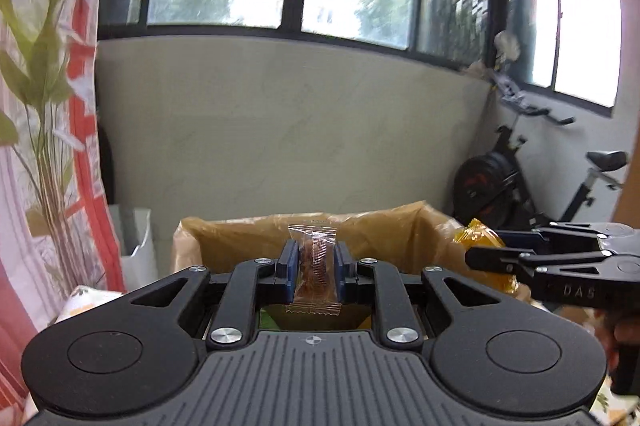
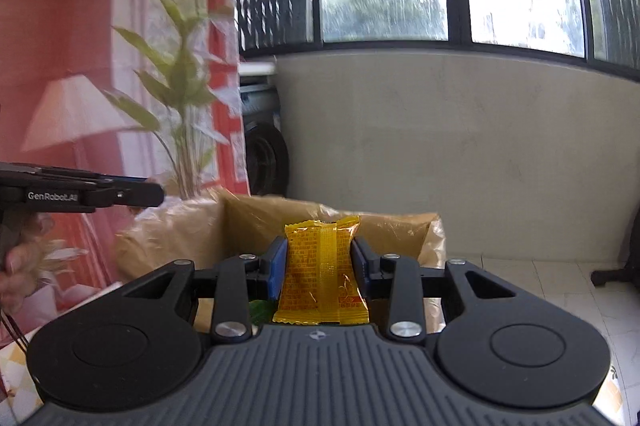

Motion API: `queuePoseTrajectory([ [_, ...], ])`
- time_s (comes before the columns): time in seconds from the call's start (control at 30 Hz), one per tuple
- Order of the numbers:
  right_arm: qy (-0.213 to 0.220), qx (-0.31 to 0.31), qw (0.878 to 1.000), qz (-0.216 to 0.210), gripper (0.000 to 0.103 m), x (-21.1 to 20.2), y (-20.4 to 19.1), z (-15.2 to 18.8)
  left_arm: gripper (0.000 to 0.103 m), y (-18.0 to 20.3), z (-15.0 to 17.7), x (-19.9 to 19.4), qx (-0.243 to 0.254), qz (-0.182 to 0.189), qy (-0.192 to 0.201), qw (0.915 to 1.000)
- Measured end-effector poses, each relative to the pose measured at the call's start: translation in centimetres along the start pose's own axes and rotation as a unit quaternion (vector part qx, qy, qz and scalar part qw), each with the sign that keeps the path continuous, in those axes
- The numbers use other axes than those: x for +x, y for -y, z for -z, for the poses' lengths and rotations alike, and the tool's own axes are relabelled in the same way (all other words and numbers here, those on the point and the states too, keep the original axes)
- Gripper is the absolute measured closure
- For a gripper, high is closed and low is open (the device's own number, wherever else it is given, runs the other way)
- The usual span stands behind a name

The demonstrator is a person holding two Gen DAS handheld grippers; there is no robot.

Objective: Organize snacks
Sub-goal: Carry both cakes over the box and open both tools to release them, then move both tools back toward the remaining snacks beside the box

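Since both are light, crinkly and slippery, the clear-wrapped snack (image 1: 314, 268) pinched mid-body in the left gripper (image 1: 314, 266) and the yellow packet (image 2: 320, 274) clamped in the right gripper (image 2: 320, 272), both held above the lined box (image 1: 240, 238), probably need only gentle squeezing across the filling.

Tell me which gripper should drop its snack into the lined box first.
Probably the right gripper: its yellow packet appears nearer the lined box. The left gripper holds its clear-wrapped snack slightly further back. It's close.

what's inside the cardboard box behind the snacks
The cardboard box has a brown plastic liner. Something green shows low inside it, too little to identify. The yellow snack packet, the clear-wrapped snack and both claws cover the rest.
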State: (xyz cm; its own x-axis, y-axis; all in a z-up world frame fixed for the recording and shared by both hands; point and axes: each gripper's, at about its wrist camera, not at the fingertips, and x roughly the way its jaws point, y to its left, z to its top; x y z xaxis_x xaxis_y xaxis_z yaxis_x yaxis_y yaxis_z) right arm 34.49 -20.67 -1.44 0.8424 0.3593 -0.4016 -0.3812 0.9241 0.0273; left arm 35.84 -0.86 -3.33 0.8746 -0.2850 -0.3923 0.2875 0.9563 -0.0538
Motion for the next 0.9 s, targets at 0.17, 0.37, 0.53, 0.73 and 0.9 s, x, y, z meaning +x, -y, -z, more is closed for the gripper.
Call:
queuePoseTrajectory([
  [0.17,-0.026,0.014,0.999,0.024,0.051,1.6,0.2,0.5,0.038,0.7,0.4,1.8,0.021,-0.016,-0.015,0.9995],
  [0.37,-0.001,0.019,1.000,0.020,0.031,-0.8,0.2,1.4,0.035,-0.9,1.4,-0.7,0.016,-0.020,-0.022,0.9994],
  [0.53,0.003,0.005,1.000,0.016,0.017,-3.0,-1.1,1.7,0.022,-2.2,1.7,-4.5,-0.004,-0.035,-0.013,0.9993],
  [0.73,0.003,0.041,0.999,0.031,0.004,-5.3,-2.5,2.9,0.012,-3.5,2.9,-8.3,-0.008,-0.063,-0.008,0.9979],
  [0.9,0.014,0.062,0.997,0.039,0.001,-6.9,-3.4,4.8,0.012,-4.2,4.8,-10.0,-0.011,-0.094,-0.006,0.9955],
])
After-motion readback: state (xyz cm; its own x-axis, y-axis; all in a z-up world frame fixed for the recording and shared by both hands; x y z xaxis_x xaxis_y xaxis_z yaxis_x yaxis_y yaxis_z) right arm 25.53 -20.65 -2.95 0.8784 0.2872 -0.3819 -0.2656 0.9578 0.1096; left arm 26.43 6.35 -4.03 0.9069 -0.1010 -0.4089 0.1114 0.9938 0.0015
